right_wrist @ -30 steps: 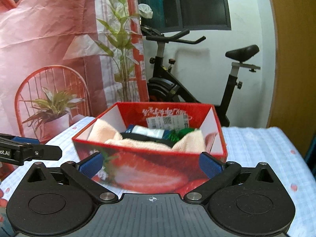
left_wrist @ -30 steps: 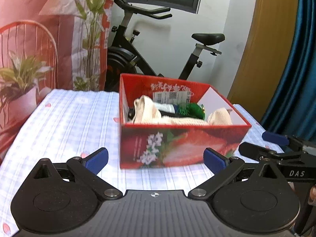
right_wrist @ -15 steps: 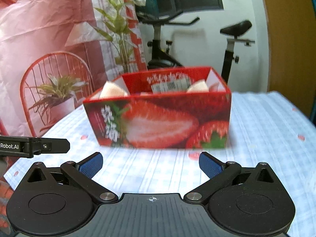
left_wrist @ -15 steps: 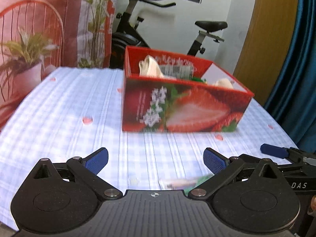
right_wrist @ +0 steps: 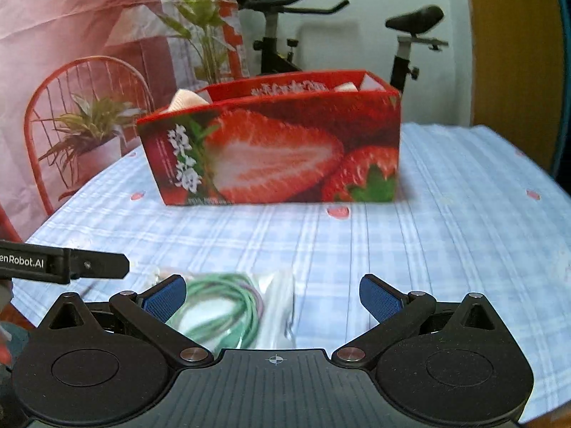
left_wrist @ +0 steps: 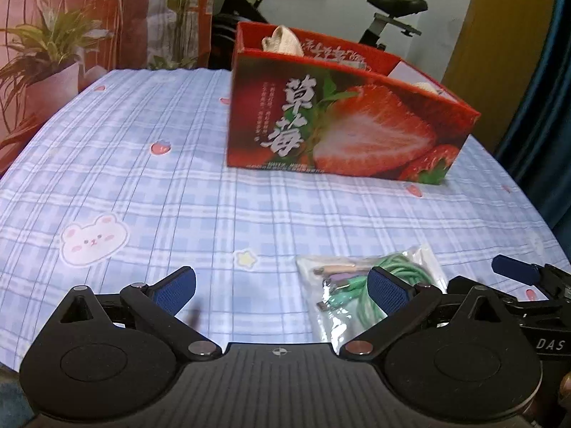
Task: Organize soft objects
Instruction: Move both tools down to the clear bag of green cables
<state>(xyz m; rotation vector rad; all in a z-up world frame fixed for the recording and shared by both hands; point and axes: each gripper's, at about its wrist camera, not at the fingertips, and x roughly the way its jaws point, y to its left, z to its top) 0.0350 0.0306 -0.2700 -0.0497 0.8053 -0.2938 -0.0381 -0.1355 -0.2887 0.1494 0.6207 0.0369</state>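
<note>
A red strawberry-print box [left_wrist: 342, 121] stands on the checked tablecloth, with cream cloth [left_wrist: 282, 41] poking above its rim; it also shows in the right wrist view [right_wrist: 278, 149]. A clear bag with a green coiled cable [left_wrist: 360, 285] lies near the table's front, beside my left gripper's right finger; it also shows in the right wrist view [right_wrist: 228, 306], between the fingers toward the left one. My left gripper [left_wrist: 282, 290] is open and empty. My right gripper [right_wrist: 273, 296] is open over the bag.
The blue checked tablecloth [left_wrist: 142, 192] covers a round table. Behind it stand an exercise bike [right_wrist: 410, 35], a potted plant [left_wrist: 46, 57] and a pink backdrop. A blue curtain [left_wrist: 542, 107] hangs at the right. The right gripper's finger shows at the left wrist view's right edge [left_wrist: 514, 274].
Both grippers have pulled back from the box and dropped lower toward the table's front. The bag with the green cable has come into view by the fingers.
</note>
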